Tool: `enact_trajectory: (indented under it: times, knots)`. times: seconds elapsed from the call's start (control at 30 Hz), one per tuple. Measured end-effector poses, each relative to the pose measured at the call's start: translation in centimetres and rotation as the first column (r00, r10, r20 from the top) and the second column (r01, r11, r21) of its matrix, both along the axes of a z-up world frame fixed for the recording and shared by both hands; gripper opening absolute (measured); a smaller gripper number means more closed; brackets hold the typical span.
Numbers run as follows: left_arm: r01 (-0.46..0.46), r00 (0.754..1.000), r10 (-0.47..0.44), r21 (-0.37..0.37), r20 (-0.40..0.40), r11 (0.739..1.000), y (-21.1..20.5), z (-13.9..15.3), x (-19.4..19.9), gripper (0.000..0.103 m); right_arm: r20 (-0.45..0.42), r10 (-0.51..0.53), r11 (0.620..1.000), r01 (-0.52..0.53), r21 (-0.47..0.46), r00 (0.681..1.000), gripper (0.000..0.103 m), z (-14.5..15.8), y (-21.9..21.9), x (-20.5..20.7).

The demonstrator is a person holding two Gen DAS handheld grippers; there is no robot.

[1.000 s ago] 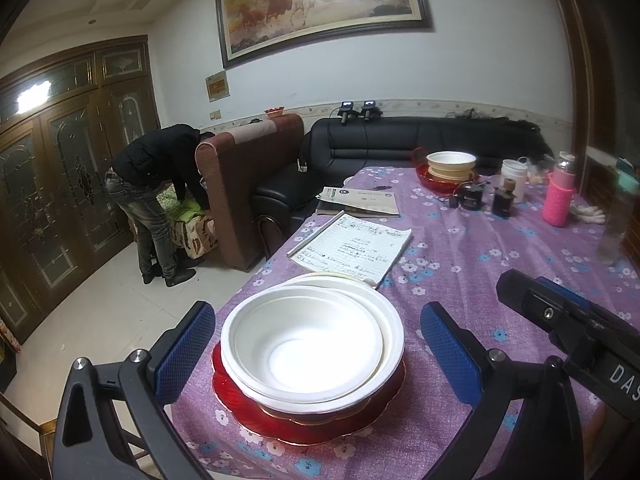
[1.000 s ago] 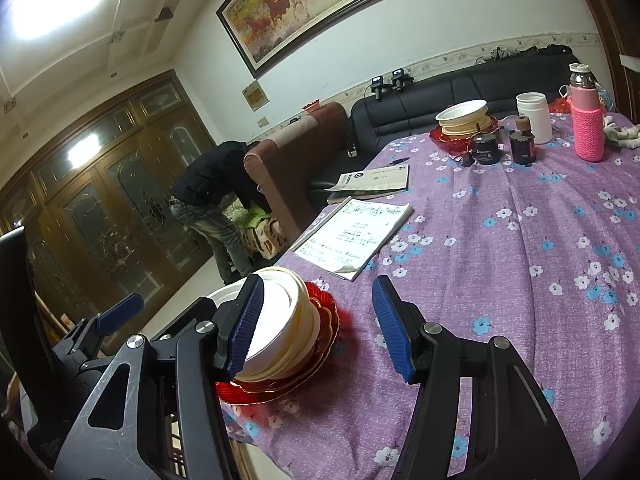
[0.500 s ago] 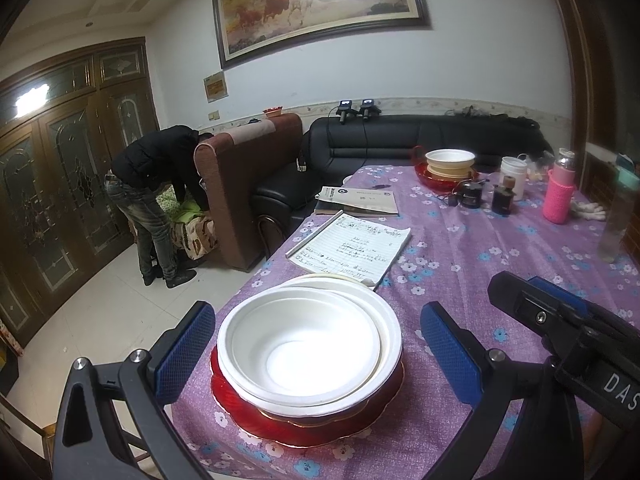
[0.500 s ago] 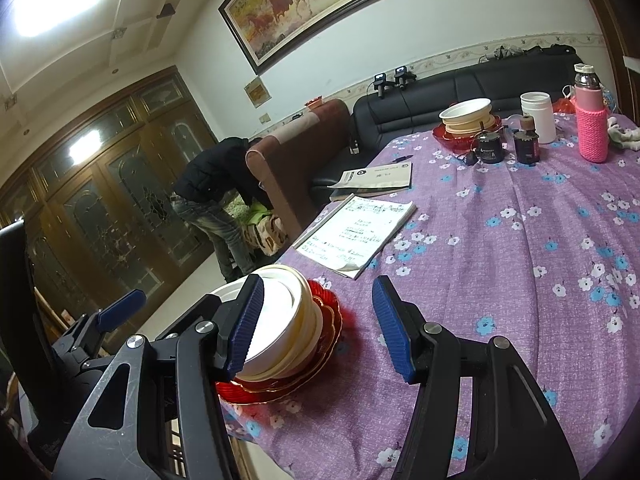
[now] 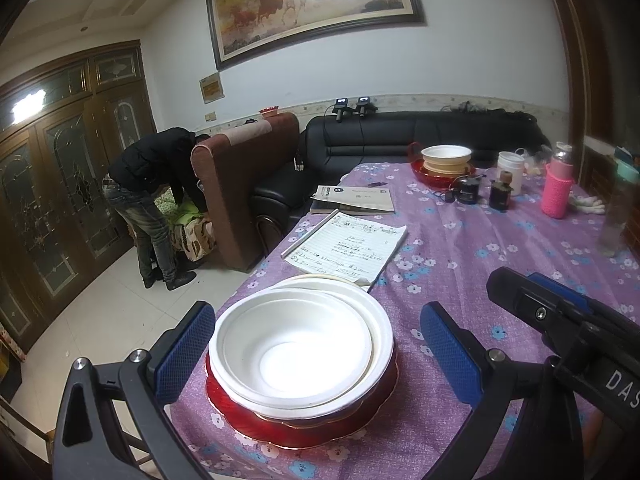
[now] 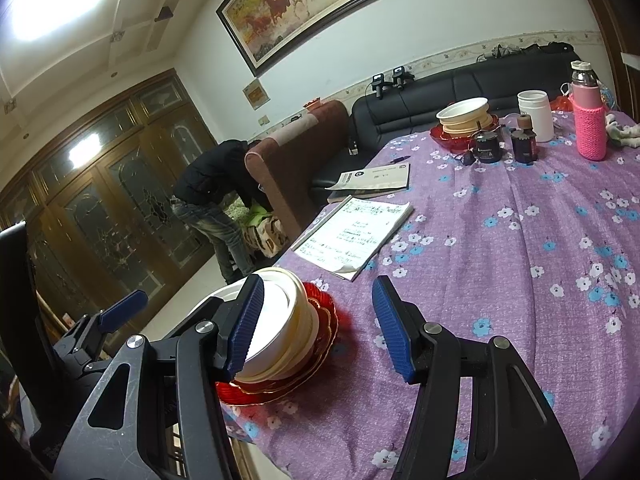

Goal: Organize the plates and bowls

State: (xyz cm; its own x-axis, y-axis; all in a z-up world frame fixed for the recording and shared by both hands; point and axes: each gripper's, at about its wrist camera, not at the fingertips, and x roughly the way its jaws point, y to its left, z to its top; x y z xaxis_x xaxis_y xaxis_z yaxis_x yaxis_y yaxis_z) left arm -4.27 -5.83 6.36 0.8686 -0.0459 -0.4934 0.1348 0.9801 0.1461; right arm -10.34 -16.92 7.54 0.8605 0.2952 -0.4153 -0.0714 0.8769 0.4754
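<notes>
- Left gripper (image 5: 316,352): released, fingers straddling the bowls (image 5: 296,348) without contact.
- Right gripper (image 6: 316,324): released, empty.
- Risk: stack sits near the table (image 5: 500,248) edge; a nudge could topple it.

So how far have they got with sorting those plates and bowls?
Two stacks already stand: white bowls on a red plate up close, and another stack at the table's far end. Nothing is in hand: the left gripper straddles the near stack with jaws open, and the right gripper is empty. What remains is unclear.

White letters "DAS" show on the black gripper body (image 5: 616,384), right of the claw. Handwriting on the lined white paper notepad (image 5: 348,246) ahead is unreadable.
</notes>
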Motion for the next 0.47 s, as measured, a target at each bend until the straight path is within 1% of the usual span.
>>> enact_trajectory:
  times: [0.27,0.37,0.47]
  knots:
    - [0.008,1.000,-0.008,-0.006,-0.023,1.000,-0.09,-0.20,0.31,0.103,0.002,-0.004,1.000,0.004,0.006,1.000,0.057,-0.05,-0.27,-0.14]
    - [0.012,0.999,-0.013,-0.032,-0.035,0.999,0.19,-0.34,0.60,0.103,-0.002,-0.002,1.000,0.002,0.009,1.000,0.057,-0.25,-0.41,-0.10]
    - [-0.001,1.000,0.000,-0.055,-0.026,0.998,0.63,-0.15,0.68,0.103,-0.004,-0.002,1.000,0.002,0.011,1.000,0.057,-0.36,-0.46,-0.01]
